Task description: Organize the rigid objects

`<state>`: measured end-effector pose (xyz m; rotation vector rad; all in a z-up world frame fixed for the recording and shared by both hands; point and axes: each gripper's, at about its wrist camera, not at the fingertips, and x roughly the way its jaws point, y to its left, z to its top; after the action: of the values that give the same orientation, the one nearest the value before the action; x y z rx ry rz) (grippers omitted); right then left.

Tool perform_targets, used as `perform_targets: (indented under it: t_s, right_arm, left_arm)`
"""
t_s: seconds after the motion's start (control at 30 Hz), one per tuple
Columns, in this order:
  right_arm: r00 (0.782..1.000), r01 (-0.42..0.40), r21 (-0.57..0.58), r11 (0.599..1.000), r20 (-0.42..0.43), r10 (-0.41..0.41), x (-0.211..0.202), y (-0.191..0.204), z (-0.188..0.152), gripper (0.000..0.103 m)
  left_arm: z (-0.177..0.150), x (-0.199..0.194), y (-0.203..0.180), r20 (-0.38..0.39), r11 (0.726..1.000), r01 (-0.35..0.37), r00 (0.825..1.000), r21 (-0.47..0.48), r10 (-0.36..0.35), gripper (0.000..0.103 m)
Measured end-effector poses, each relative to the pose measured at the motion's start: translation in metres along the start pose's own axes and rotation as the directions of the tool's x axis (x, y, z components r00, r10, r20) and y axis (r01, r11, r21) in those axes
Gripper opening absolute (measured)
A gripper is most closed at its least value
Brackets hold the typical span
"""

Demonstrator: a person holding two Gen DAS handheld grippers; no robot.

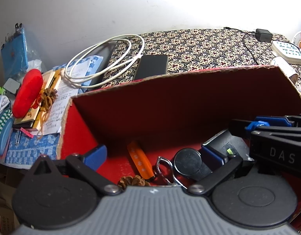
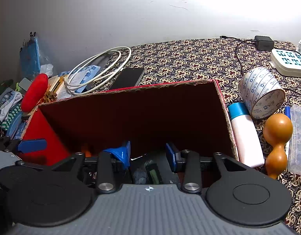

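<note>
A red cardboard box stands open on the patterned table. Inside it lie an orange stick, a metal carabiner, a black round-ended object, a pine cone and a dark device with a green mark. My left gripper is open and empty inside the box above these things. My right gripper is open inside the box over the dark device, its fingers apart from it. The right gripper also shows in the left wrist view.
Right of the box lie a white bottle with a blue cap, a tape roll, a wooden dumbbell shape and a clear case. Behind are a phone, white cable, power strip. Left: red pouch, books, cloths.
</note>
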<state>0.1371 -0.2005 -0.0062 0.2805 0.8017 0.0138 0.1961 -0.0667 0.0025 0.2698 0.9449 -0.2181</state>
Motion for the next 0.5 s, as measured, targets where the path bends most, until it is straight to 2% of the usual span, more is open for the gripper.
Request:
perform_targets:
  t_s: [0.5]
  right_arm:
    - [1.000, 0.000, 0.000, 1.000, -0.001, 0.000, 0.0000, 0.0001, -0.0003, 0.022]
  left_arm:
    - [-0.0006, 0.0004, -0.0006, -0.003, 1.000, 0.011, 1.000, 0.009, -0.011, 0.102]
